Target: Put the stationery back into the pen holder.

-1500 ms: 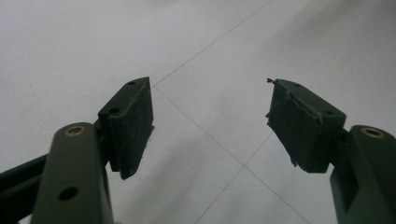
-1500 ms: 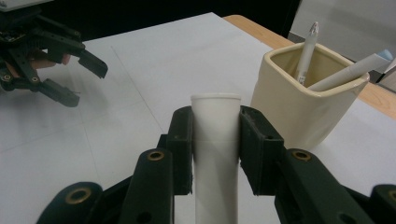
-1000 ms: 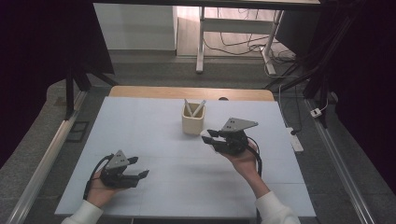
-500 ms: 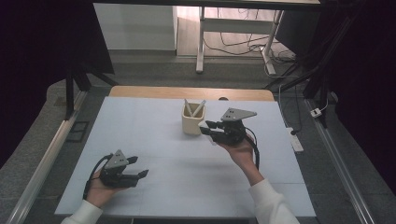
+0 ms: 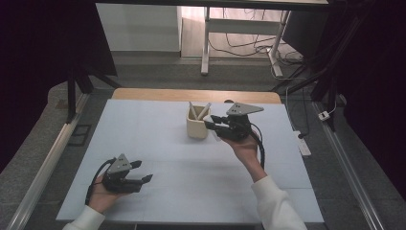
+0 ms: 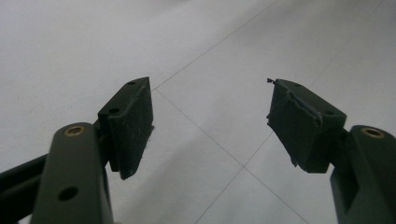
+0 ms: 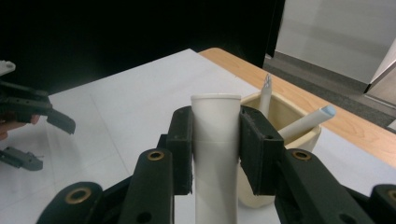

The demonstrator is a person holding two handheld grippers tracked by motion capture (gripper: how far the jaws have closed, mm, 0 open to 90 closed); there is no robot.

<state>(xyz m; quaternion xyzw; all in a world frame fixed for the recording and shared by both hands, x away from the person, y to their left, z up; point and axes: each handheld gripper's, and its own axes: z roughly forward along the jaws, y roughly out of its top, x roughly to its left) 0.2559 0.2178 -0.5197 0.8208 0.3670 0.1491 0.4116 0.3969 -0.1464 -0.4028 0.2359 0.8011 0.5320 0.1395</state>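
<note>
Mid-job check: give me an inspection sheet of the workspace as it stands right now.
Surface: white table top, wooden strip along its far edge.
Job's things: cream holder cup holding two white sticks; white tube held upright beside it.
Clutter: nothing seen.
Grippers: right gripper shut on the white tube next to the cup; left gripper open over bare table, nothing between its pads.
Cables: black cable trails from right gripper; more cables on the floor beyond.
Surroundings: dark curtains at both sides, metal table legs behind.

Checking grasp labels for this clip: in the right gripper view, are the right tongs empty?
No: the right tongs are clamped on an upright white tube, with the cream cup just behind it.
</note>
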